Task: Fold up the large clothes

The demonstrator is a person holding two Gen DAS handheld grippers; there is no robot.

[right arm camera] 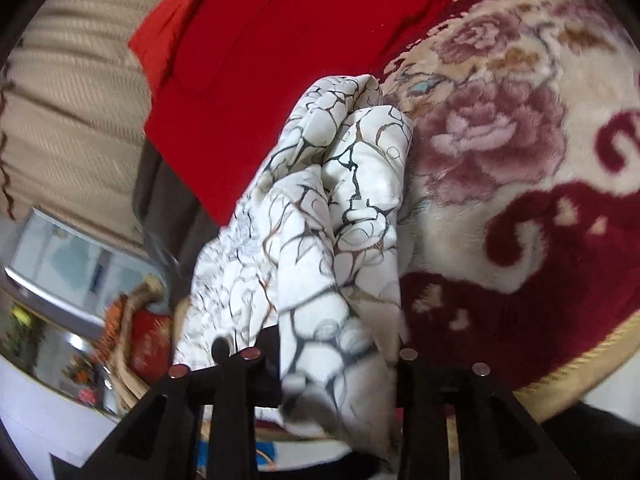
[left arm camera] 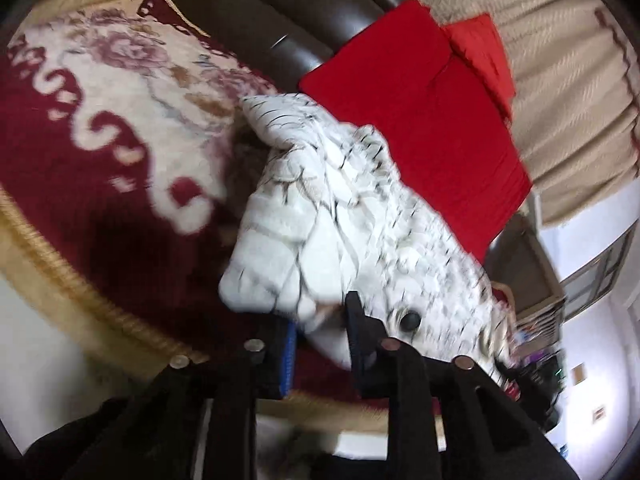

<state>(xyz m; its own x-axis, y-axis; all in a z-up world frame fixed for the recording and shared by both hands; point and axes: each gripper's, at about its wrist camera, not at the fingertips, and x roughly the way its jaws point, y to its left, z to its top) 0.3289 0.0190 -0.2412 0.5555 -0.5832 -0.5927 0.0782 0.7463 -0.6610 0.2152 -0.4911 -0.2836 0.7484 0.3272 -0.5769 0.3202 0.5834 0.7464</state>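
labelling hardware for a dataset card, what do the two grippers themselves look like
Both are matte black, angular plastic. The left gripper has round silver studs on its finger mounts and a blue strip along one finger's inner face. The right gripper shows matching silver studs and slotted black mounts. No cables or sleeves visible.

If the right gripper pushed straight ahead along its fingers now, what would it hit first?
The white patterned garment that the right gripper already grips, bunched directly ahead of the fingers. Beyond it lie the floral rug and the red folded cloth; depth is unclear.
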